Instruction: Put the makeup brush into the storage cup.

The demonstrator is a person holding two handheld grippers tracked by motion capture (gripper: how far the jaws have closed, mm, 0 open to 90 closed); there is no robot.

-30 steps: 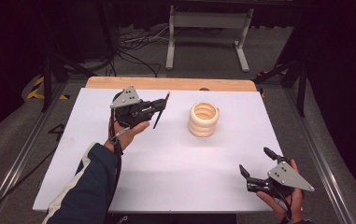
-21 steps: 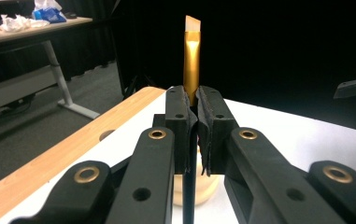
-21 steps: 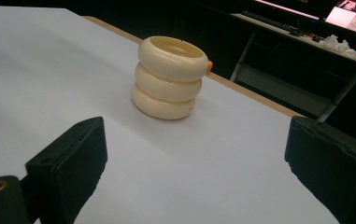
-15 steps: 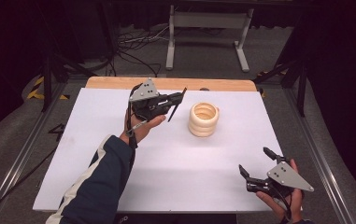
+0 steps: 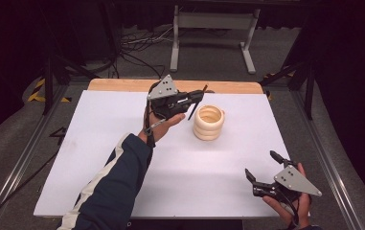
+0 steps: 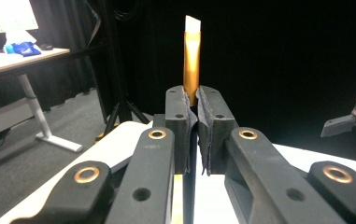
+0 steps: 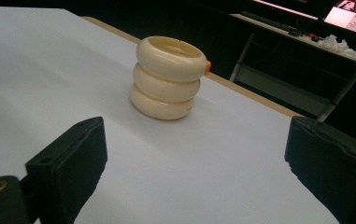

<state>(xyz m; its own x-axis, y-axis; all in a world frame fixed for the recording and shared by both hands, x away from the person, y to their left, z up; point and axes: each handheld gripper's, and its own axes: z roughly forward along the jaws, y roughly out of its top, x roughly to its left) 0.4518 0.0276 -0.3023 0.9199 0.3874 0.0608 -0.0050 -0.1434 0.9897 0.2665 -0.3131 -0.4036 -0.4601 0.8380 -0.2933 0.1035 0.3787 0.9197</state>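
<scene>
We hold a flat, slender brush (image 6: 192,56) pinched between the pressed-together pads of the left gripper (image 6: 193,100); its shaft is a glossy amber-gold strip with straight edges, ending in a pale, square-cut tip that rises above the jaws. In the high view the brush (image 5: 195,101) shows as a dark thin stick slanting just beside the holder (image 5: 209,122), a cream cup shaped like three smooth, rounded rings stacked one on another, with an open mouth on top. The left gripper (image 5: 189,99) hovers above the table near the holder's left rim, apart from it. The holder stands upright on the matte white sheet (image 5: 98,143) that covers the table, close to the far edge, where a strip of bare wood (image 5: 122,85) shows. Wide bare sheet lies all around it. Our right gripper (image 5: 261,166) rests at the near right corner, well apart, its black padded jaws spread wide with nothing between them.
</scene>
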